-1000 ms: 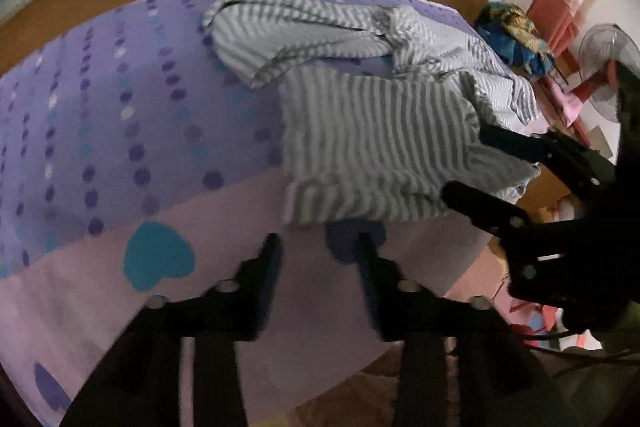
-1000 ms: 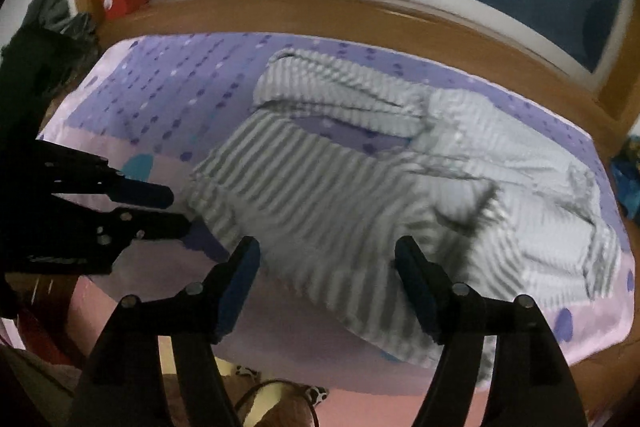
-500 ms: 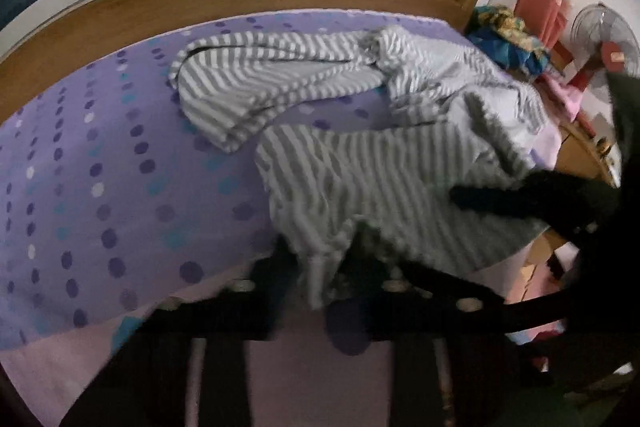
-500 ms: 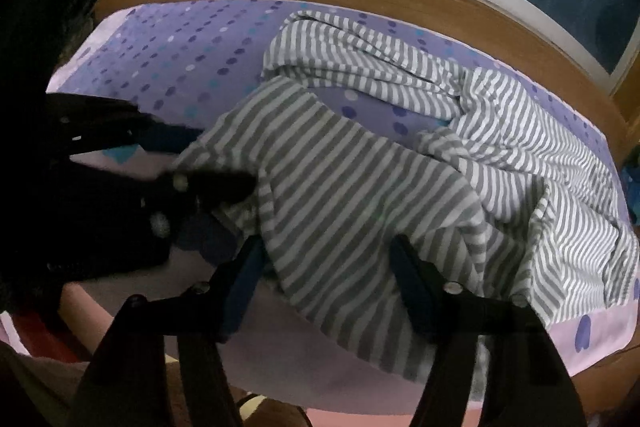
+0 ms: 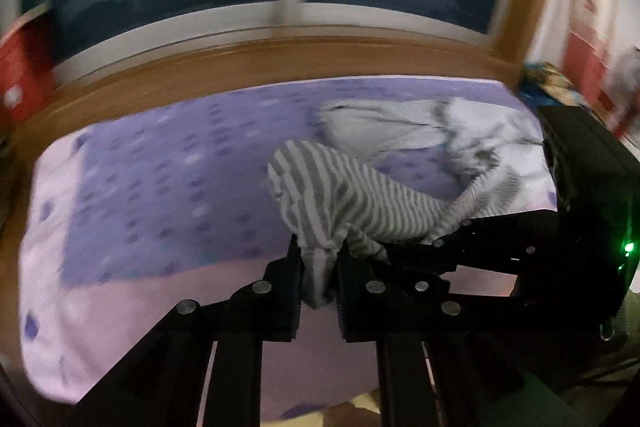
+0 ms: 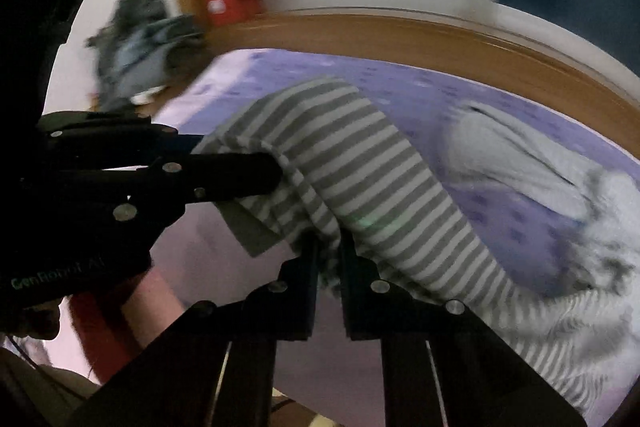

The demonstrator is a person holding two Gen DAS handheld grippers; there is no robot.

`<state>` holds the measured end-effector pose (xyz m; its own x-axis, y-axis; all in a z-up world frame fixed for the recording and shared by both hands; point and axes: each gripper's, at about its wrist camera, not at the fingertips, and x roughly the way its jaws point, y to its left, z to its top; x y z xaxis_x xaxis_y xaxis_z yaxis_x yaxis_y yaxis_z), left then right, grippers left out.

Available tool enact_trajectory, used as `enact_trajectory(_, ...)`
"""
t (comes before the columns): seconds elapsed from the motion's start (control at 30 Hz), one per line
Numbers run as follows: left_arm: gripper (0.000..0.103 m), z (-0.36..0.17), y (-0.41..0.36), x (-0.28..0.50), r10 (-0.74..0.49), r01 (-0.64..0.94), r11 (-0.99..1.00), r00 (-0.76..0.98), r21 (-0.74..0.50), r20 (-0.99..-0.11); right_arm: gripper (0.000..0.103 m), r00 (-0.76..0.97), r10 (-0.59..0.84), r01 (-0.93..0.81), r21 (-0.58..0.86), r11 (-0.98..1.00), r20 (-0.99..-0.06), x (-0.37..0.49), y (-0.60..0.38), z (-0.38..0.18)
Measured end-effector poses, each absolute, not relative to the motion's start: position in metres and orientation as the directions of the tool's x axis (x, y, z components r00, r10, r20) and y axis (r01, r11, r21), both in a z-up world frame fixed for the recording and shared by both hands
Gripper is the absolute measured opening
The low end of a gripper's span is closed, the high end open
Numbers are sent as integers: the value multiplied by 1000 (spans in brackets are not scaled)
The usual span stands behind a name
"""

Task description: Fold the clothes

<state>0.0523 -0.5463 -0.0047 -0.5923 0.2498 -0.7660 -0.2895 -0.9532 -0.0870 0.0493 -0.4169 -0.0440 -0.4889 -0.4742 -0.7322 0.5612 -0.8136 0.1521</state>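
Left gripper [image 5: 318, 267] and right gripper [image 6: 329, 259] closing, each pinching grey-and-white striped cotton garment [image 6: 360, 187], lifted over purple dotted bed sheet [image 5: 160, 187]

striped garment [image 5: 340, 195] now pinched, lifted off bed [image 5: 160, 187]

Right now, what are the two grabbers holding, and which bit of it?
Both hold the striped shirt. The left gripper and the right gripper each pinch a bunched bit of its near edge; the jaws are closing.
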Motion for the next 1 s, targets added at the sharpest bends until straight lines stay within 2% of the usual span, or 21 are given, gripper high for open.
enact_trajectory(0.17,13,-18,-604,63,117,-111,-992,-587,-63,-801,9,-383,-557,657,206,-725,-737,44,-474,-55)
enact_trajectory(0.3,14,-34,-623,59,75,-88,-996,-526,-33,-847,11,-293,-561,670,252,-698,-774,37,-513,-75)
enact_trajectory(0.37,15,-38,-629,59,87,-83,-995,-488,-53,-868,18,-285,-538,662,244,-709,-793,38,-516,-78)
enact_trajectory(0.43,17,-34,-635,62,128,-85,-991,-486,-99,-864,30,-286,-515,654,229,-721,-808,41,-515,-79)
enact_trajectory(0.47,20,-29,-639,64,141,-87,-990,-497,-112,-856,42,-286,-504,650,221,-727,-815,42,-515,-80)
enact_trajectory(0.5,21,-22,-644,65,142,-83,-990,-513,-116,-846,45,-308,-495,645,205,-736,-812,45,-511,-75)
enact_trajectory(0.63,24,6,-663,67,97,-59,-995,-596,-77,-797,46,-417,-514,594,204,-778,-750,53,-478,-41)
enact_trajectory(0.67,25,12,-665,64,99,-67,-995,-613,-73,-784,49,-444,-512,574,206,-793,-735,54,-467,-33)
enact_trajectory(0.7,25,17,-665,62,104,-77,-994,-627,-72,-772,56,-471,-509,553,208,-807,-721,56,-457,-25)
enact_trajectory(0.77,29,24,-658,58,140,-118,-990,-639,-83,-756,63,-519,-476,494,206,-845,-710,59,-430,-15)
enact_trajectory(1.0,32,20,-575,43,359,-379,-913,-575,-150,-735,63,-641,-289,219,190,-957,-711,73,-322,-3)
